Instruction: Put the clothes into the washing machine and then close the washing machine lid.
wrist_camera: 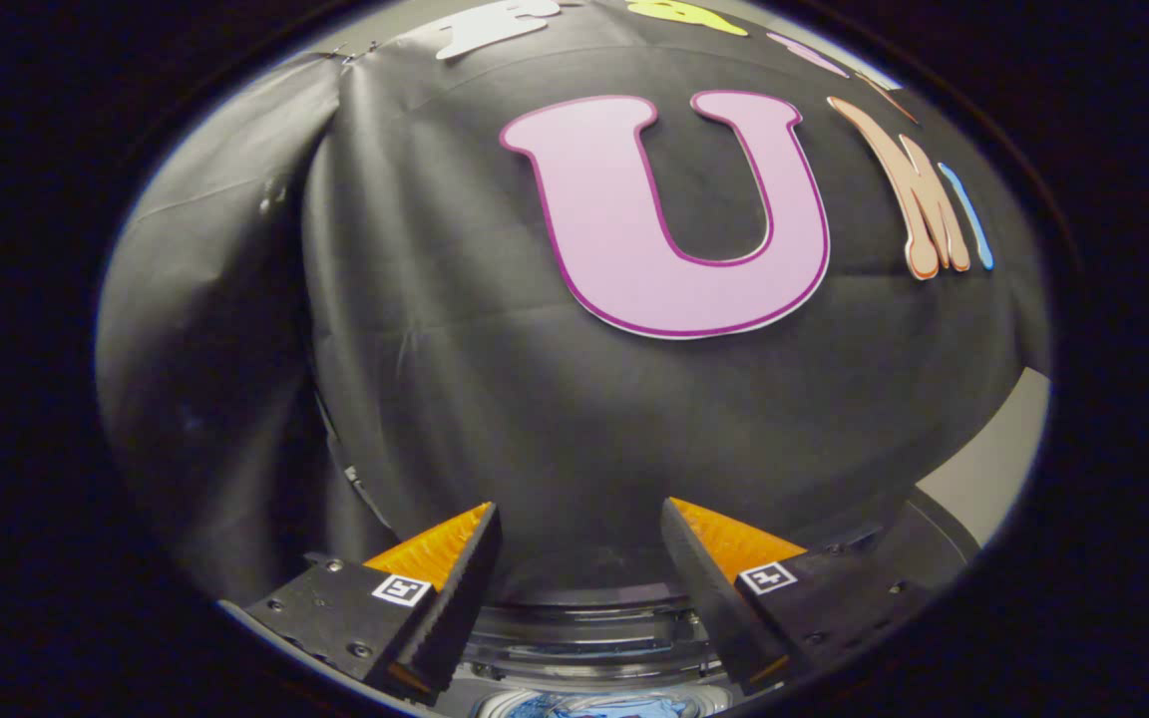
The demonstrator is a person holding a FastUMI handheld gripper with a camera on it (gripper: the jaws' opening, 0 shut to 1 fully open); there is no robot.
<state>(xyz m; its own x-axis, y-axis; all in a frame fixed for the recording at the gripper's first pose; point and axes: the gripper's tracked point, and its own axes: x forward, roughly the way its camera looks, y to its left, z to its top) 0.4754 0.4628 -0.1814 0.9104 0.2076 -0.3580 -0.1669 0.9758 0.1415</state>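
Gripper view, gripper [580,519] fingers spread wide, holding nothing; below them round grey washing machine opening [584,638], facing up; blue crumpled clothes [599,708] inside

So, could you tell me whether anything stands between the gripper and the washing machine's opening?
Nothing visible does. The open gripper holds nothing, and the round washing machine opening lies directly below its fingers, with blue cloth already inside.
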